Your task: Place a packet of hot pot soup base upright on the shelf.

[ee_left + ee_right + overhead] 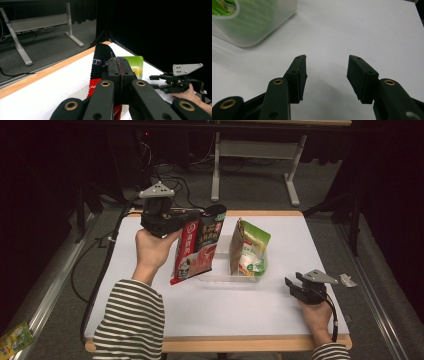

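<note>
Left gripper (202, 213) clamped on the red snack bag (196, 251); right gripper (291, 284) idle with jaws apart.

Your left gripper pinches the black serrated top edge of the red snack bag, jaws fully closed on it, as the left gripper view shows (119, 65). The bag hangs upright, clear of the white table (280, 310), just at 9 o'clock of the clear plastic tub (225, 276). A green snack bag (248, 248) already stands inside that tub. Your right gripper rests at 4 o'clock of the tub, well apart from it, holding nothing (327, 75). Judged step: carrying the red bag to the tub. The next move calls for shifting it toward 3 o'clock, lowering it beside the green bag, then releasing. Watch that the hanging bottom edge clears the tub rim.
</note>
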Demonstrator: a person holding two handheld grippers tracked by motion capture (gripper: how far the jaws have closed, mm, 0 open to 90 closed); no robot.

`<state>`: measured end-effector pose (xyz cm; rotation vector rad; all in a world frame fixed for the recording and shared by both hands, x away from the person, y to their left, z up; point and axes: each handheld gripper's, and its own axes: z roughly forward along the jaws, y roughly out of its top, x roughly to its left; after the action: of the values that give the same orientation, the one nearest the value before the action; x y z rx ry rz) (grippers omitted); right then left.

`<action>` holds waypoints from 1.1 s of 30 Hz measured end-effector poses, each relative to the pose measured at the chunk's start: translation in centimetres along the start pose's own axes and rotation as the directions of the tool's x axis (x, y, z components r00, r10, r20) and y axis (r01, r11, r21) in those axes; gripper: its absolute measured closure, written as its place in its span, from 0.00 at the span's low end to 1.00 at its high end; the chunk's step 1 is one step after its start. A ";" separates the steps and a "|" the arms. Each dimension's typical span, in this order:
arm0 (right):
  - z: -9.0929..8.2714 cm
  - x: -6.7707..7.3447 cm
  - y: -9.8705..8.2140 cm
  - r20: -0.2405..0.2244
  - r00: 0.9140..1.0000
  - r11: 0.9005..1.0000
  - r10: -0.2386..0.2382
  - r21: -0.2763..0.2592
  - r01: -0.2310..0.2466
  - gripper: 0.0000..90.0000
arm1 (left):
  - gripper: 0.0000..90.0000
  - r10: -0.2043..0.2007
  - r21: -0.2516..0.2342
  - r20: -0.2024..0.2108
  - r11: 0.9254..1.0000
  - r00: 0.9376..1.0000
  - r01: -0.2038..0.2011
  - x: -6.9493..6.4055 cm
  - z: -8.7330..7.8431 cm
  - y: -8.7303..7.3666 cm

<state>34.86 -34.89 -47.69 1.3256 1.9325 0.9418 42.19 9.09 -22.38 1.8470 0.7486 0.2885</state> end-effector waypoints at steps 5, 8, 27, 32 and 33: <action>0.0 0.0 0.0 0.001 1.000 1.000 0.005 0.001 -0.005 0.56 | 1.00 -0.010 0.011 -0.016 1.000 1.000 0.010 0.5 1.7 0.1; -0.1 0.0 0.0 0.001 1.000 1.000 0.009 0.001 -0.009 0.56 | 1.00 -0.028 0.007 -0.021 1.000 0.999 0.028 1.0 2.9 0.1; -0.1 0.0 0.0 0.000 1.000 1.000 0.010 -0.008 -0.010 0.55 | 1.00 -0.068 -0.022 -0.048 0.998 0.997 0.067 1.8 8.4 -1.0; -0.1 -0.1 0.0 0.000 1.000 1.000 0.008 -0.009 -0.008 0.54 | 1.00 -0.069 -0.027 -0.062 0.997 0.996 0.067 1.8 9.7 -1.4; -0.1 -0.1 -0.1 -0.001 1.000 1.000 0.011 -0.011 -0.011 0.54 | 1.00 -0.073 -0.034 -0.064 0.997 0.995 0.071 1.7 9.9 -1.4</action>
<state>34.77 -34.98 -47.67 1.3310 1.9204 0.9569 48.20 3.06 -27.86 1.7839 0.8490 0.3133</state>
